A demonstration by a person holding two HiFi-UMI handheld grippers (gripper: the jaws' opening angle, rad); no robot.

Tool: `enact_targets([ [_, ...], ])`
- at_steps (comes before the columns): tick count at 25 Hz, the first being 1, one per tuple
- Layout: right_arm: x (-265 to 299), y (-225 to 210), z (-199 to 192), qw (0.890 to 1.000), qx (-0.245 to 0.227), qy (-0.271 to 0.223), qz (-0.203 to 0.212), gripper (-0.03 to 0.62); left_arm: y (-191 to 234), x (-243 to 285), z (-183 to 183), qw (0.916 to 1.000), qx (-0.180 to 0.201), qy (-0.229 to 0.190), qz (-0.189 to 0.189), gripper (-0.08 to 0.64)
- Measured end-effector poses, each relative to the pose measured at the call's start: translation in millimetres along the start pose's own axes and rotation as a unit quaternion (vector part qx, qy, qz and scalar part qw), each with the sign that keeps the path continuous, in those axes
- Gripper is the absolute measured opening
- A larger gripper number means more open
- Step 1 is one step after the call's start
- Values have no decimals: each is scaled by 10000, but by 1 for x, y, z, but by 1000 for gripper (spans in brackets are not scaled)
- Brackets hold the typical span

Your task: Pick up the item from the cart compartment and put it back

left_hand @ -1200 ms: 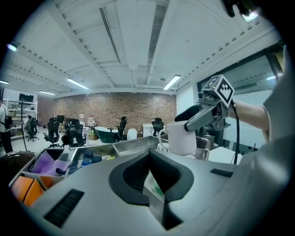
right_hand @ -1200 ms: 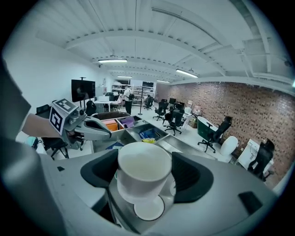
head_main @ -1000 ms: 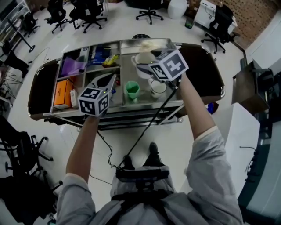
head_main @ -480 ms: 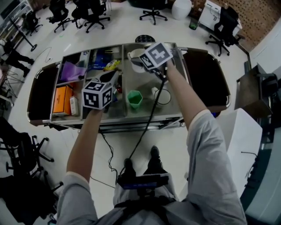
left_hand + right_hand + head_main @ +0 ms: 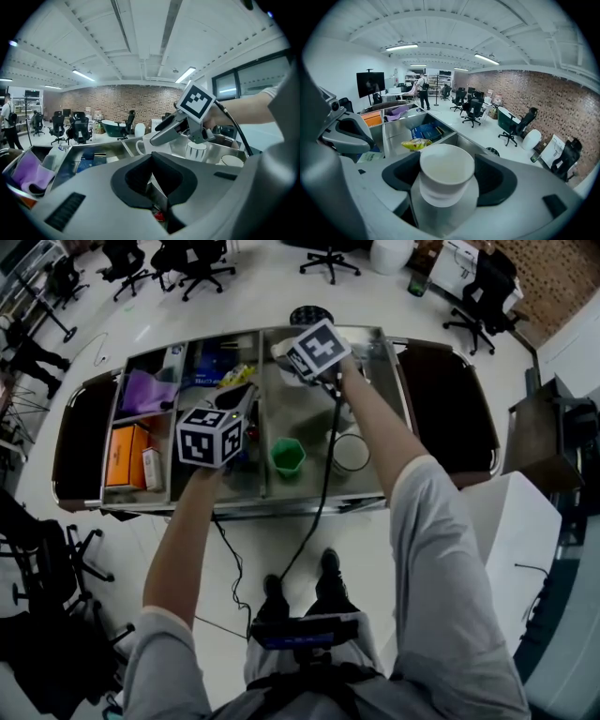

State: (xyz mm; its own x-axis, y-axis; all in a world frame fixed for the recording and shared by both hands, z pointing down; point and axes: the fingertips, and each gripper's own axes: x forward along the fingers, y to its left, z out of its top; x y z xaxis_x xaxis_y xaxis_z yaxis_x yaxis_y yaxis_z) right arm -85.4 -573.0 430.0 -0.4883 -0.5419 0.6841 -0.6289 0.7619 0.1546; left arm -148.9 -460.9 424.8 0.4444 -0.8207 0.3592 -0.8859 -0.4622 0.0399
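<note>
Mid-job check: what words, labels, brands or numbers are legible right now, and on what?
Nothing reads as text in any view.
On the blue packet: print too blurred to read.
On the orange box: print too small to read.
On the marker cubes: square patterns only, no letters.
On the white cup: no print seen.

Open-plan office: black swivel chairs [image 5: 474, 110] on a pale floor, brick wall [image 5: 525, 89], wall monitor [image 5: 370, 84], ceiling strip lights [image 5: 401, 47].
</note>
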Motion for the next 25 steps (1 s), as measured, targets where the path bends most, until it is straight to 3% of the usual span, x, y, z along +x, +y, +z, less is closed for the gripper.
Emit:
enact_targets([
  [7,24,21,11,9979,-250,-352,478,376,2,7,-7,10000,-15,51,18,3],
  [12,33,9,-15,9991,-285,246,172,376,2,10,-9,10000,-9,74,15,3],
  [15,35,23,-1,9981,-424,-101,444,377,3,10,-10,10000,-8,95,18,3],
  [17,32,10,-13,9986,-459,232,102,377,4,10,-11,9999,-14,100,24,3],
  [20,34,21,-9,9980,-514,93,345,379,4,10,-11,9999,-19,98,23,3],
  [23,27,5,-24,9968,-590,524,-114,379,2,10,-12,9999,-14,106,14,3],
  [25,27,9,-23,9969,-607,490,-43,380,1,9,-13,9999,-7,130,9,3],
])
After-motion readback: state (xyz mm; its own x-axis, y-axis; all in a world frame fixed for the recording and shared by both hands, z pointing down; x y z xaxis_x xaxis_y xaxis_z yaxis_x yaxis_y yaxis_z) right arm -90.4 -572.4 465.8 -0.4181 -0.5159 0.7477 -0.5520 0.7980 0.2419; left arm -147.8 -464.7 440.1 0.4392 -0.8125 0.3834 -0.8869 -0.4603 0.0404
